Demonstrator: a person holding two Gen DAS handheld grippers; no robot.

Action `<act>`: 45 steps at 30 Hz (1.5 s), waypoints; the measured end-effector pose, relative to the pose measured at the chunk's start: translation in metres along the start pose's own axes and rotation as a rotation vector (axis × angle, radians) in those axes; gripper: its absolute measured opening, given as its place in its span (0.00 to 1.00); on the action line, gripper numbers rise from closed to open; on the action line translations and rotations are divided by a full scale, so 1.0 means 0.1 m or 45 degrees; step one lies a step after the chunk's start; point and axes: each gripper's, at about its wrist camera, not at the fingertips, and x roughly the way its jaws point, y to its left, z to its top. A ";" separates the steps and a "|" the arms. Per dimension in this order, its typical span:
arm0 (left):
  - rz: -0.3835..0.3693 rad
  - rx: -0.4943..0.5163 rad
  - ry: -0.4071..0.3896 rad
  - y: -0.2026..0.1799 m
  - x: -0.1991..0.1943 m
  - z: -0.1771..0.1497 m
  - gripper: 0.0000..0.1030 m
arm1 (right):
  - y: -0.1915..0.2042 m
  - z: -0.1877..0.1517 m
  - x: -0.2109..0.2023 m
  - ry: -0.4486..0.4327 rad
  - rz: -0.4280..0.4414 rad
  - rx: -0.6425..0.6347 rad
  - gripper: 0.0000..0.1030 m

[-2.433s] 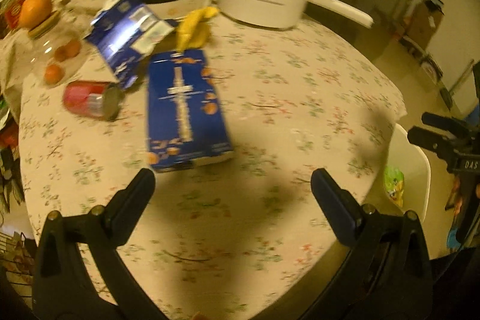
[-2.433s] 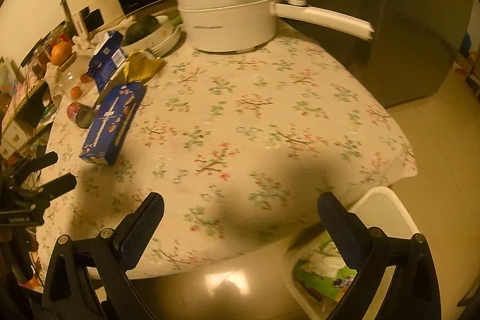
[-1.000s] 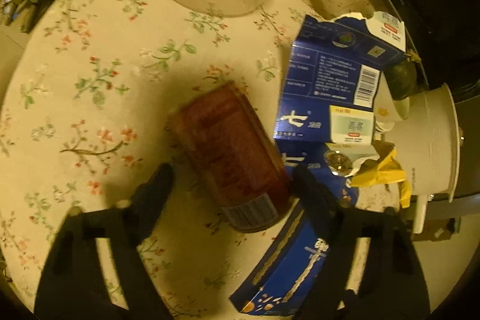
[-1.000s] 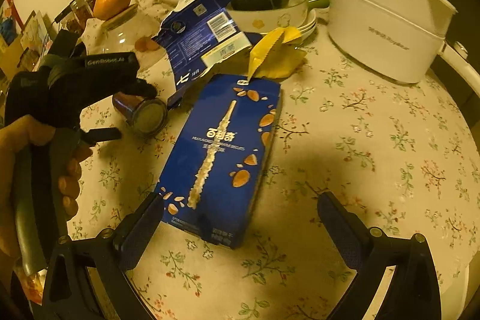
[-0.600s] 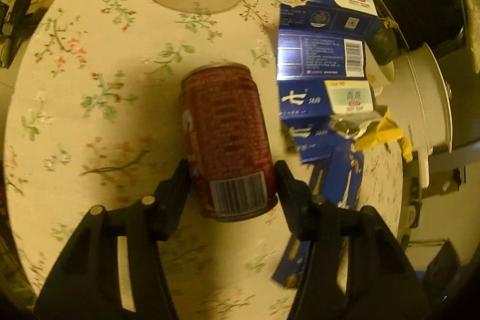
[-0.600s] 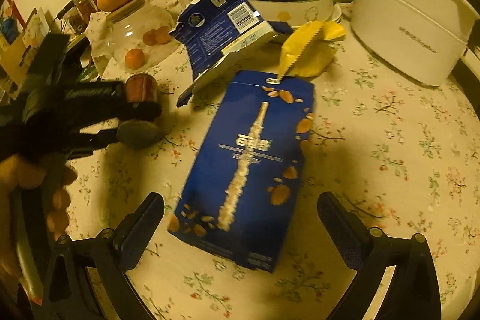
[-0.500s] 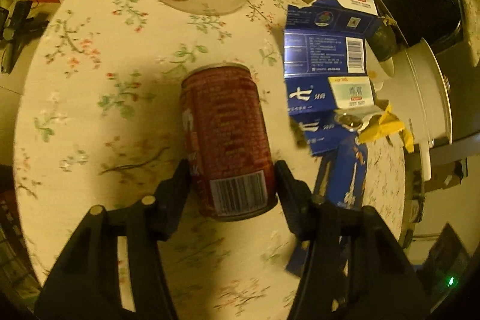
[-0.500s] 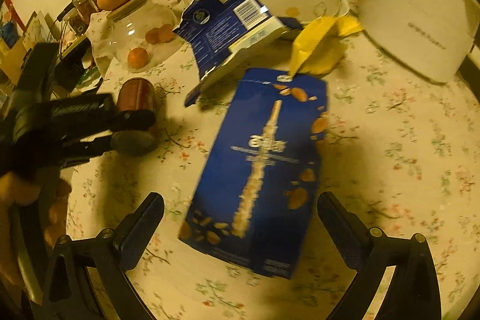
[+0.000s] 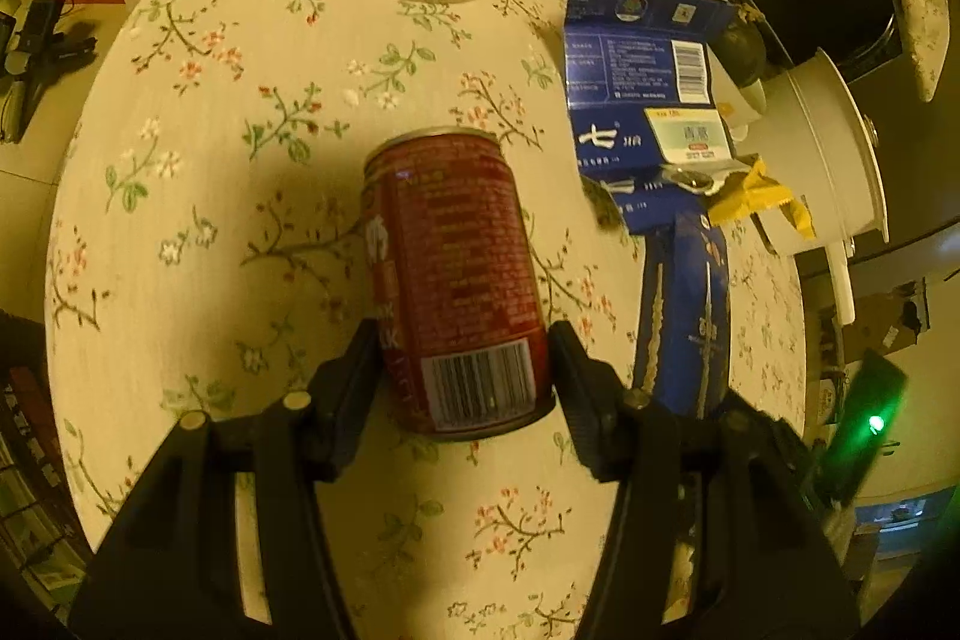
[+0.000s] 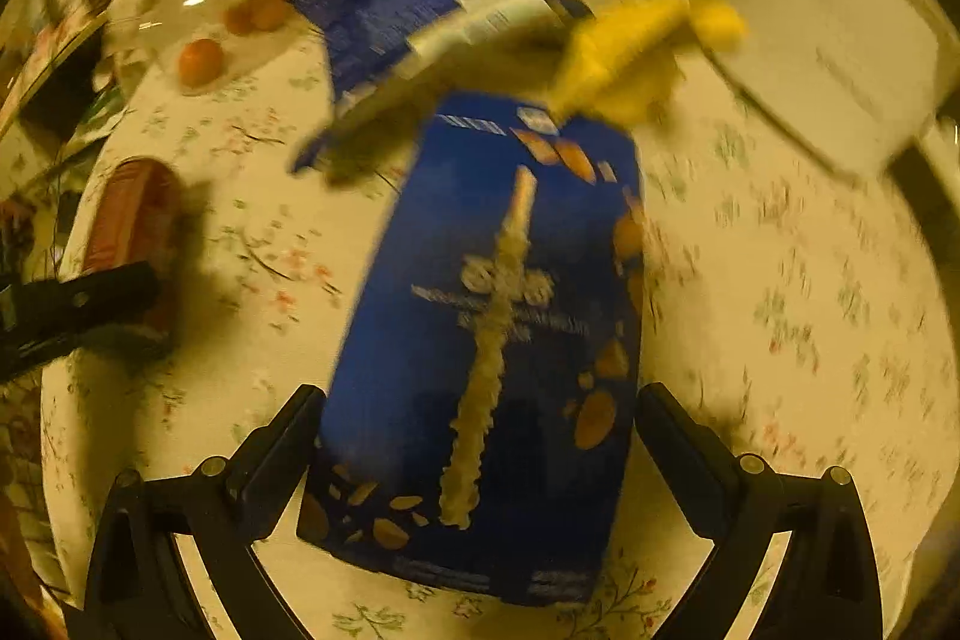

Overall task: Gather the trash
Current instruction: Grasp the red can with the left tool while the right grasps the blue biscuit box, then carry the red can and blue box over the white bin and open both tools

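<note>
Left hand-held gripper (image 9: 462,370) clamps red can (image 9: 453,280) lying on counter (image 9: 198,196); right hand-held gripper (image 10: 477,436), jaws spread, straddles blue box (image 10: 498,328), should centre squarely before closing, lift level

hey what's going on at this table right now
A person is clearing trash off a floral tablecloth with a pair of tongs in each hand. The left tongs are clamped on a red drink can lying on its side. The right tongs are open, straddling the near end of a flat blue snack box without gripping it. A torn blue carton and a yellow wrapper lie beyond.
</note>
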 end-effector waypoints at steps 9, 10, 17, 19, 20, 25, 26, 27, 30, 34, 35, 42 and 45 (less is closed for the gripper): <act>-0.043 0.050 0.008 -0.21 0.00 -0.20 0.56 | -0.41 -0.24 -0.18 -0.039 0.080 -0.008 0.91; -0.044 0.065 0.009 -0.26 0.00 -0.23 0.56 | -0.44 -0.25 -0.21 -0.044 0.079 -0.014 0.91; -0.069 0.156 0.019 -0.59 -0.02 -0.42 0.56 | -0.77 -0.49 -0.55 -0.095 0.093 -0.023 0.90; -0.084 0.175 0.026 -0.69 -0.01 -0.49 0.56 | -0.88 -0.57 -0.67 -0.108 0.103 -0.006 0.90; -0.091 0.183 0.030 -0.73 0.00 -0.52 0.56 | -0.94 -0.59 -0.71 -0.115 0.111 0.002 0.90; -0.137 0.242 0.042 -1.01 0.00 -0.69 0.56 | -1.19 -0.77 -0.98 -0.148 0.106 0.009 0.90; -0.152 0.258 0.046 -1.09 0.00 -0.74 0.56 | -1.25 -0.81 -1.03 -0.154 0.108 0.015 0.90; -0.163 0.268 0.049 -1.14 0.00 -0.78 0.56 | -1.31 -0.85 -1.08 -0.159 0.113 0.023 0.90; -0.198 0.300 0.060 -1.31 0.00 -0.90 0.56 | -1.51 -0.98 -1.26 -0.180 0.123 0.043 0.90; -0.250 0.355 0.069 -1.55 -0.01 -1.05 0.56 | -1.73 -1.12 -1.44 -0.215 0.130 0.081 0.90; -0.256 0.365 0.070 -1.58 -0.02 -1.08 0.56 | -1.79 -1.15 -1.49 -0.225 0.135 0.096 0.90; -0.354 0.452 0.099 -1.95 -0.04 -1.33 0.56 | -2.32 -1.45 -1.71 -0.241 0.164 0.210 0.91; -0.366 0.522 0.102 -2.14 -0.05 -1.45 0.56 | -2.64 -1.63 -1.78 -0.245 0.148 0.279 0.91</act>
